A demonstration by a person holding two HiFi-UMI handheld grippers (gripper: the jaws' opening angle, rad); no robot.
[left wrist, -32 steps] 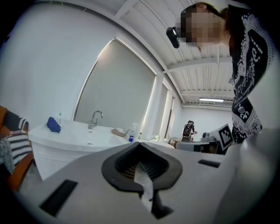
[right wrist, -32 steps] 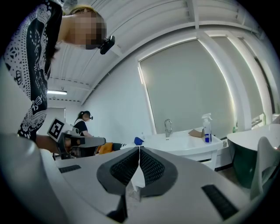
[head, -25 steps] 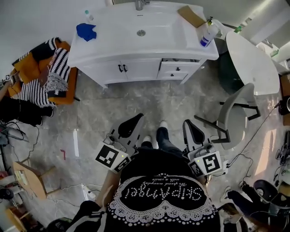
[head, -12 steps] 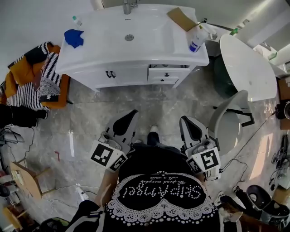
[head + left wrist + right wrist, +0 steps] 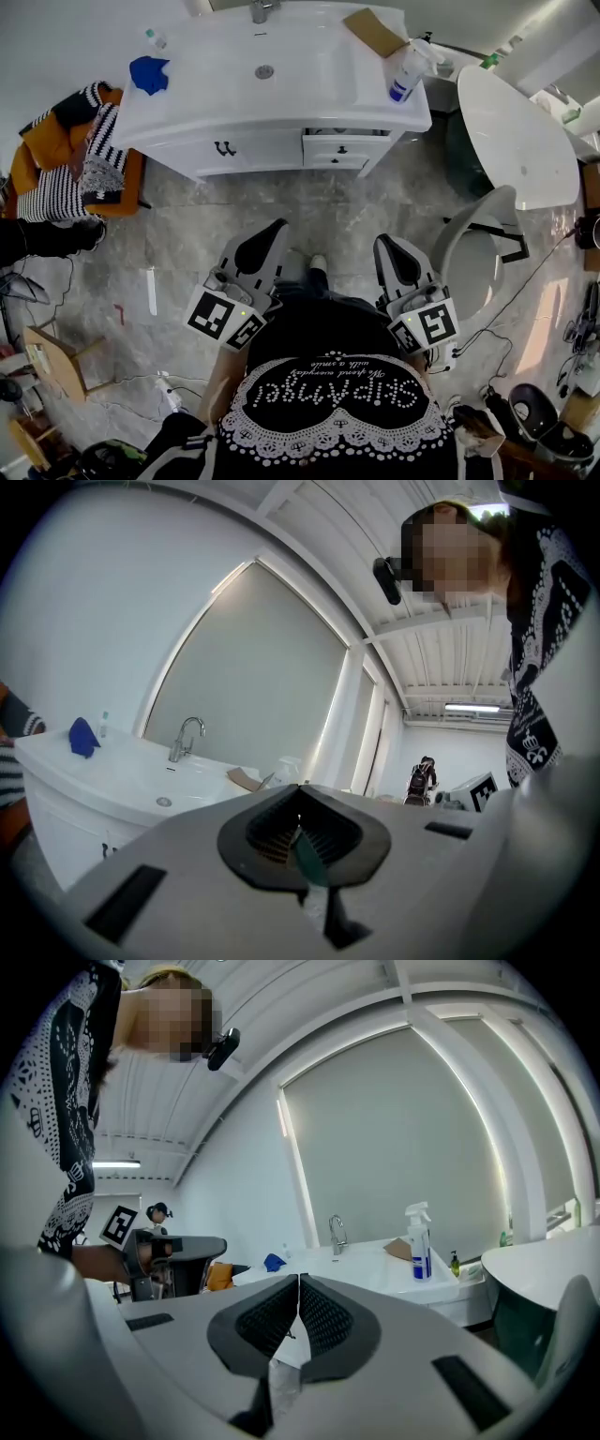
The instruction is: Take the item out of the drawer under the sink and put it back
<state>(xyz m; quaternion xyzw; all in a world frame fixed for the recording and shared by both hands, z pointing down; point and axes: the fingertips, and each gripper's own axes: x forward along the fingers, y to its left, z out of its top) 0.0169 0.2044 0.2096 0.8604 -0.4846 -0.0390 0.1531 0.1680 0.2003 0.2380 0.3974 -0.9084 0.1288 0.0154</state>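
Two drawers [image 5: 344,150] under the sink [image 5: 309,80]; the upper stands ajar, contents unclear.

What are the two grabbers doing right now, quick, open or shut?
Left gripper: shut, holding nothing.
Right gripper: shut, holding nothing.

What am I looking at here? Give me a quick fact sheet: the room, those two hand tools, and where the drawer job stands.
Place: washroom corner with a white sink cabinet
On the counter: blue cloth, spray bottle, cardboard piece
Drawers: on the cabinet's right half, not yet reached
Left gripper: jaws together, holding nothing
Right gripper: jaws together, holding nothing
Person: stands back from the cabinet, both grippers pointed toward it
Nearby: white chair, round white table
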